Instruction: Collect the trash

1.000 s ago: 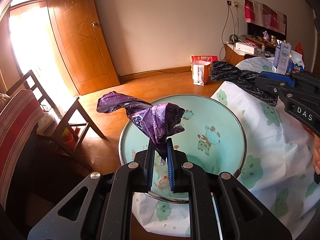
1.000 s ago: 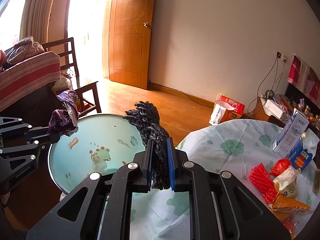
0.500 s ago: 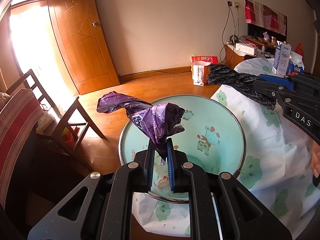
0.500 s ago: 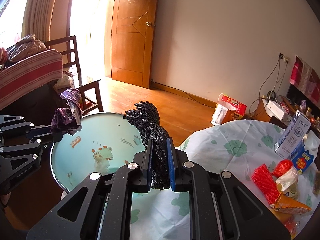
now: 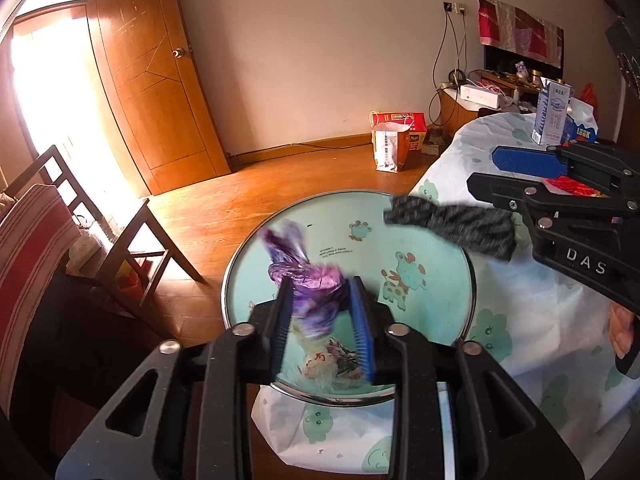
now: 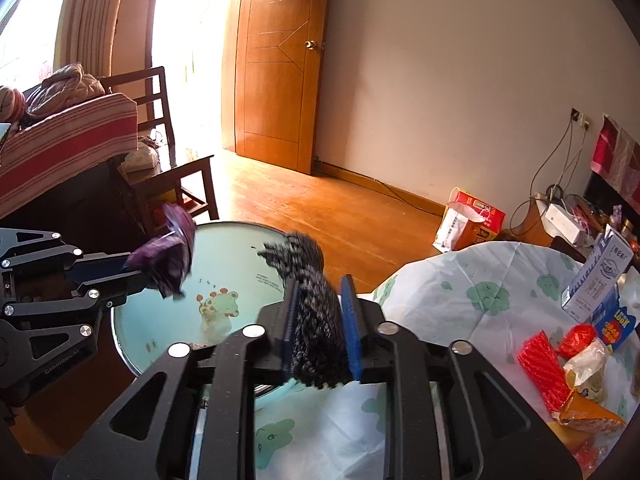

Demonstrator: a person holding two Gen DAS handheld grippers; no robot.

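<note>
A crumpled purple wrapper [image 5: 316, 292] shows motion-blurred between the fingers of my left gripper [image 5: 320, 292], whose jaws are opening; the pads stand off it. It hangs over a round teal basin [image 5: 472, 272] printed with a giraffe. My right gripper [image 6: 320, 288] is opening too, and a black ribbed wrapper [image 6: 316, 320] slips blurred between its pads. In the left wrist view that black wrapper [image 5: 452, 228] is loose below the right gripper [image 5: 484, 172], at the basin's right rim. Scraps [image 5: 320, 364] lie at the near edge inside the basin.
The table's cloud-print cloth [image 6: 460, 300] carries a milk carton [image 6: 596, 276], a red packet [image 6: 544, 372] and other snack wrappers at the right. A wooden chair [image 5: 132, 248] stands left of the basin, and a paper bag [image 5: 390, 146] sits on the wooden floor.
Both grippers went from shut to parted jaws. The purple wrapper sank lower between the left fingers, and the black wrapper slid down out of the right grip towards the basin.
</note>
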